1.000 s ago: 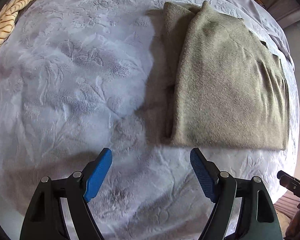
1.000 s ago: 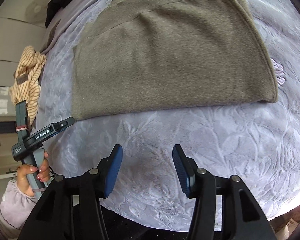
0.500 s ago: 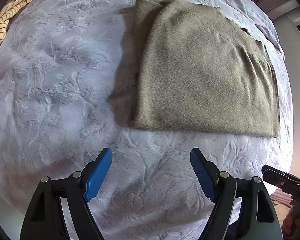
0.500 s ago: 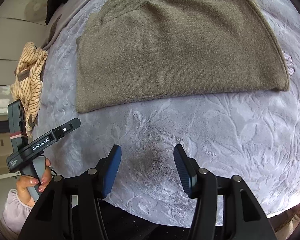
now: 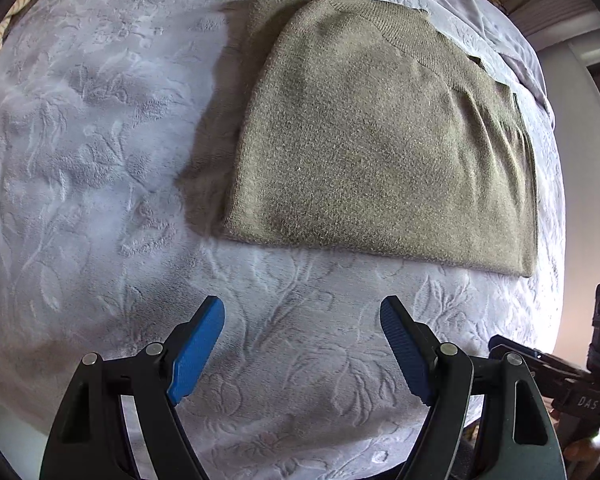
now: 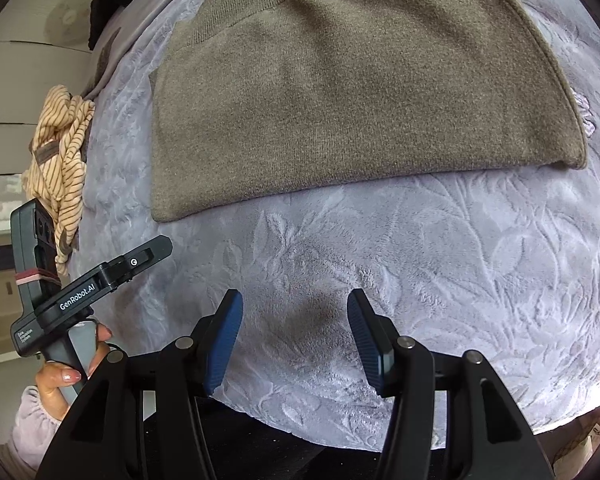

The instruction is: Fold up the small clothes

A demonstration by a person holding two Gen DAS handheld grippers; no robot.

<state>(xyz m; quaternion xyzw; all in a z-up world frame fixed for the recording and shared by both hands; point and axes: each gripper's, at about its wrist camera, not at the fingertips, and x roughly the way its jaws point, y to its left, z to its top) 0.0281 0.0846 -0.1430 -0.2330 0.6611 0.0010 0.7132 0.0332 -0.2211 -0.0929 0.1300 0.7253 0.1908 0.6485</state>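
An olive-green knit garment [image 5: 380, 152] lies folded flat on a pale lilac embossed blanket [image 5: 100, 160]; its ribbed band runs along the far right edge. In the right wrist view the same garment [image 6: 360, 92] fills the upper half. My left gripper [image 5: 302, 316] is open, hovering over bare blanket just short of the garment's near edge, nothing between its blue pads. My right gripper [image 6: 295, 308] is also open above bare blanket, short of the garment's near edge and holding nothing.
A cream and brown striped garment [image 6: 60, 148] lies bunched at the blanket's left edge. A hand [image 6: 66, 376] holds the left gripper's handle [image 6: 92, 292] at the lower left of the right wrist view. The blanket's near edge [image 6: 320, 432] drops off below the fingers.
In the left wrist view the garment has slid from the right toward the centre, as that gripper moved across the blanket. The right gripper's view has barely changed.
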